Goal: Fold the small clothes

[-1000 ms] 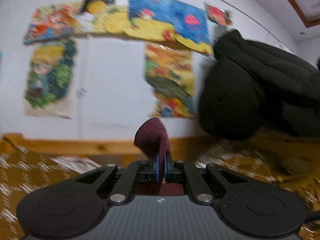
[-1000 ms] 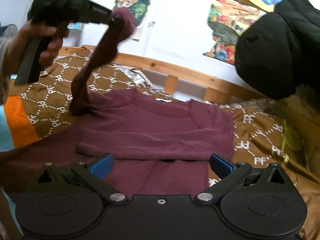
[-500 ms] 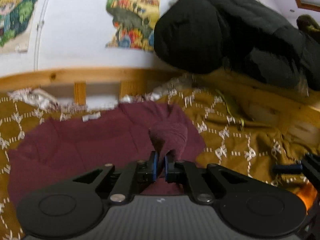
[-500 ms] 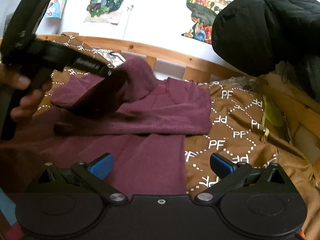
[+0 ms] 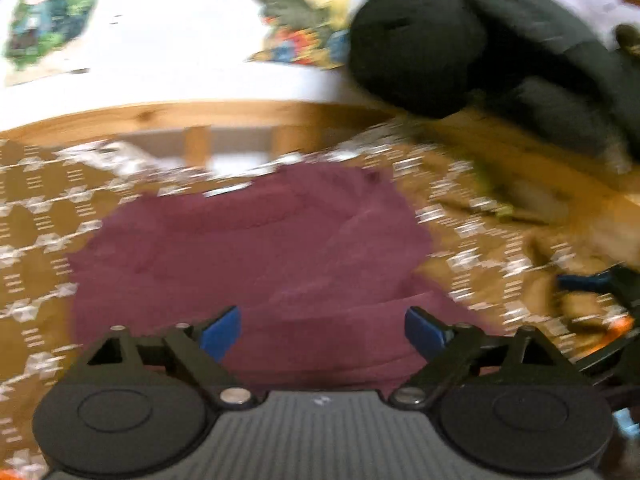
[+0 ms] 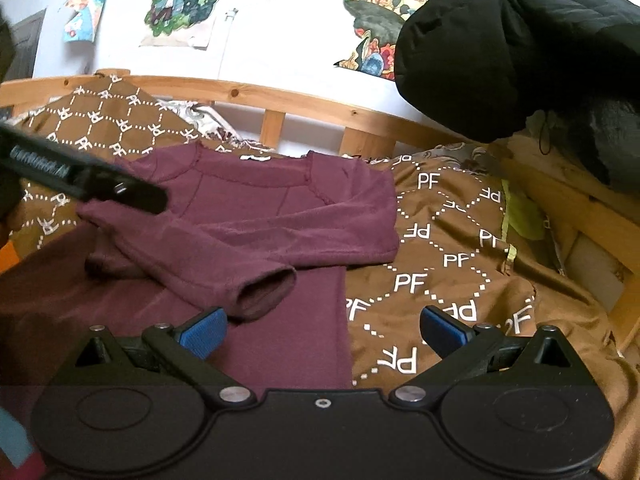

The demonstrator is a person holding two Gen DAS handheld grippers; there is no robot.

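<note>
while its jaws have just been opening, the left hand-held gripper (image 5: 322,334) now stands wide apart over the maroon sweater (image 6: 256,216), with nothing pinched between its blue pads (image 5: 220,332); only flat cloth shows beneath the gap. from the right wrist view, this same tool reaches in from the left edge as a dark bar above the sweater's shoulder, whether touching the cloth i cannot tell. the right hand-held gripper (image 6: 322,332) is also spread wide and holds nothing, hovering over the sweater's lower edge, one pad above maroon cloth and the other above the bedspread. the sleeve (image 6: 208,264) lies folded diagonally across the sweater's chest, its open cuff (image 6: 264,292) pointing toward the right hand-held gripper. the sweater lies spread on the brown bedspread (image 6: 448,248) printed with white "pf" letters in a diamond grid. beyond it runs the wooden bed rail (image 6: 304,104), then a white wall with cartoon posters (image 6: 188,0). a black padded jacket (image 6: 520,40) hangs at the upper right.
</note>
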